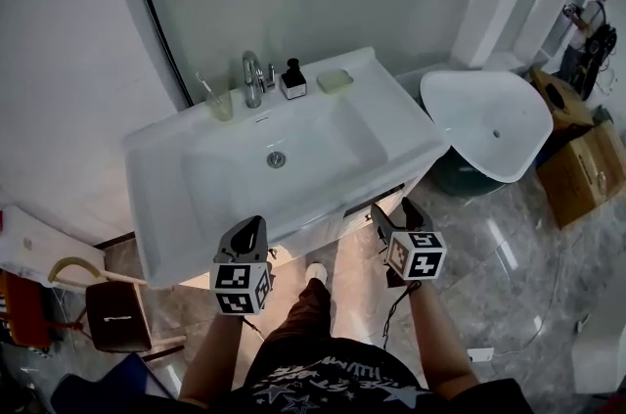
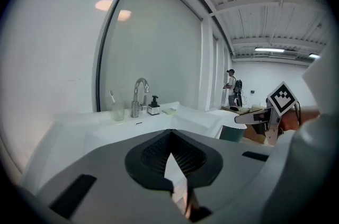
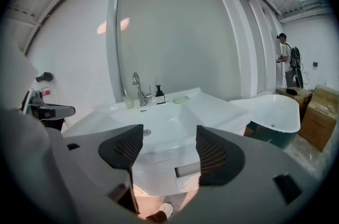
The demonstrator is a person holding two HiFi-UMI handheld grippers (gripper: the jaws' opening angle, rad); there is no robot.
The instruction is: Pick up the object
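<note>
Soap bottle [image 1: 292, 81] (one), one cup [image 1: 222, 106], one faucet [image 1: 252, 77]

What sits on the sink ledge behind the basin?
Left to right: a glass holding a toothbrush, the faucet, a dark pump bottle, a pale green soap. Behind the faucet base is hidden.

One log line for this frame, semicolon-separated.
left gripper: shut, empty; right gripper: open, empty; both held in front of sink; soap dispenser untouched at back rim
</note>
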